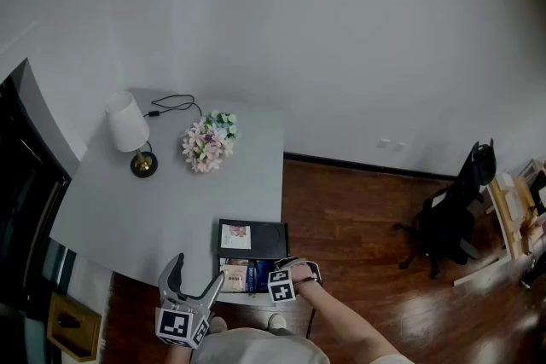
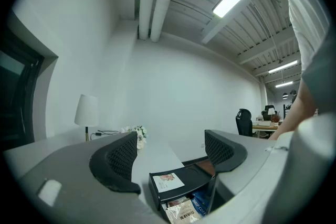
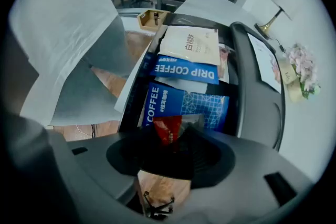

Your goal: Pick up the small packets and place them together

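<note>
An open black drawer (image 3: 135, 93) in a black box (image 1: 253, 239) at the table's front edge holds several packets: a blue coffee packet (image 3: 181, 105), a blue drip coffee packet (image 3: 186, 70) and a white packet (image 3: 189, 45). My right gripper (image 3: 170, 147) is over the drawer's near end, shut on a small red packet (image 3: 168, 128) that sticks up from between the pads. In the head view the right gripper (image 1: 286, 273) is at the drawer's right side. My left gripper (image 2: 170, 152) stands open and empty, left of the box (image 2: 178, 186), with packets (image 2: 184, 211) showing below it.
A white lamp (image 1: 128, 128) and a flower bunch (image 1: 208, 141) stand at the back of the grey table (image 1: 128, 209). A white card (image 1: 236, 236) lies on the box. Wooden floor and a black office chair (image 1: 452, 213) lie to the right.
</note>
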Motion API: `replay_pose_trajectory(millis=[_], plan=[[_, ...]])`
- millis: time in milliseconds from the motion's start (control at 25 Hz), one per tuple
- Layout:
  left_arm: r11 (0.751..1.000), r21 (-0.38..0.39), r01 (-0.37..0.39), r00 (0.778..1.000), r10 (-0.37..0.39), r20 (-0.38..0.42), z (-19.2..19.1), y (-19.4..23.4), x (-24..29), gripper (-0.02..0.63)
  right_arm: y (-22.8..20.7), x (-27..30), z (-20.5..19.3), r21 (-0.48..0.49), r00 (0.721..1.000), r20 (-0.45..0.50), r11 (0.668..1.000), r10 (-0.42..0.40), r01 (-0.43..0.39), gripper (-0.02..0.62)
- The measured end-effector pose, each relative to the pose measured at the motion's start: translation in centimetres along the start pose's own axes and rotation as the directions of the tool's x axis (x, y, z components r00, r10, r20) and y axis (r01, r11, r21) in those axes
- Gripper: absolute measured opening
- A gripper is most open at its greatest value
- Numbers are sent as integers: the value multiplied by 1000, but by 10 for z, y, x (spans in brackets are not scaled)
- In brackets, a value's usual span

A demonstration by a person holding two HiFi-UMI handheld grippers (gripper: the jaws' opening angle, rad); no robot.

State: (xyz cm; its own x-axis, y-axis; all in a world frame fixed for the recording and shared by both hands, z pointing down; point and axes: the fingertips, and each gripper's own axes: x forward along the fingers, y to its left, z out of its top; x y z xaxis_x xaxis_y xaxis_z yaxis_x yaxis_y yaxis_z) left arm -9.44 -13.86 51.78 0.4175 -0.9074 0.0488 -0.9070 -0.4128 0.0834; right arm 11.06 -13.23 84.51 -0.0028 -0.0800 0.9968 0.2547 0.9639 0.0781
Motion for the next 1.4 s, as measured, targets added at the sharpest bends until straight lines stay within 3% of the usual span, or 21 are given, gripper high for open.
replay_pose_trajectory(millis=[240,480,720,840,1000,1120,1200,1320,1400], plan=[[1000,-10,-2,1000,2,-4,-4,0,0,393,1,-20,4,75,992,95,995,-79,72,143],[1000,-15,3,1000,-3,-8,-7,-2,5,393,-1,-85,14,196,948,216,961,-235,193,130],[1000,-16,-6,1000,6,-8,-8,-1,4,392,-30,-137,12,220,911,237,932,-336,286,129],[1000,-10,-10,1000,10,-10,-7,0,3,391,-63,-135,9,221,910,236,930,-342,292,129],[1000,-6,-17,1000,17,-9,-4,0,1,387,-99,-105,-4,218,933,200,942,-298,255,129],[1000,-3,-31,999,31,-6,-3,2,-2,387,-109,-86,-10,245,948,203,950,-244,192,129],[999,-6,-45,999,45,-3,-2,4,-5,387,-113,-84,-13,268,944,211,943,-255,195,129],[998,-8,-55,998,55,-7,-3,7,-8,387,-118,-103,-10,357,900,280,906,-335,226,129],[998,-10,-55,998,54,-10,-4,8,-9,387,-119,-127,-3,471,831,379,858,-408,206,131]])
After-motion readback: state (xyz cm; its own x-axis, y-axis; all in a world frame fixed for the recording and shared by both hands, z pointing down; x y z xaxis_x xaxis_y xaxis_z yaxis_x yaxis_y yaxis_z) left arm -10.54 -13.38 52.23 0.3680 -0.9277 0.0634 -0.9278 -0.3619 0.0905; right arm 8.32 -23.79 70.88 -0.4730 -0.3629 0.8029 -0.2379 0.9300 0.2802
